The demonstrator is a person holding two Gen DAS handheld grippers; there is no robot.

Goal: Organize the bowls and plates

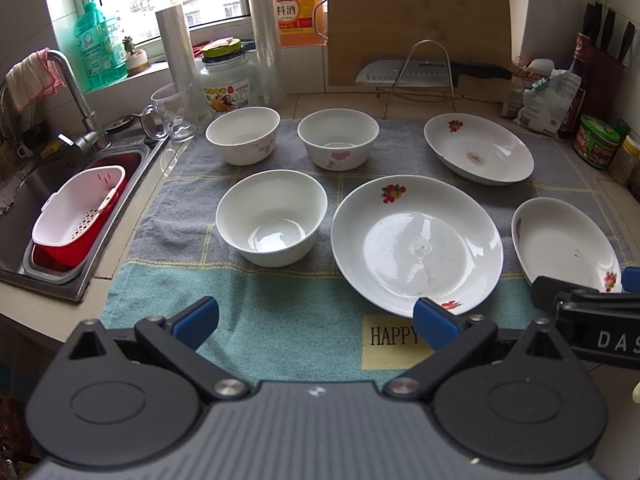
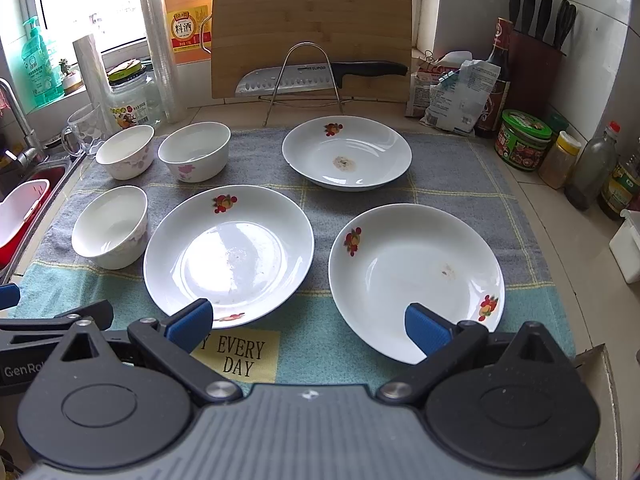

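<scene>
White china lies spread on a grey and teal towel [image 2: 460, 168], every piece upright and apart from the rest; the big plate [image 2: 229, 254] sits at the towel's middle, with a second plate [image 2: 416, 276] just to its right and a third plate [image 2: 346, 153] beyond it toward the cutting board [image 2: 312, 16]; one bowl [image 2: 110, 232] stands just left of the big plate, and two more bowls [image 2: 125, 151] [image 2: 195, 151] stand behind that one, near the glass mug [image 2: 82, 128]; the left gripper [image 1: 316, 318] hovers over the towel's near edge in front of the big plate, jaws spread wide and holding nothing; the right gripper [image 2: 309, 322] hangs likewise before the big plate and its right neighbour, jaws parted, empty.
</scene>
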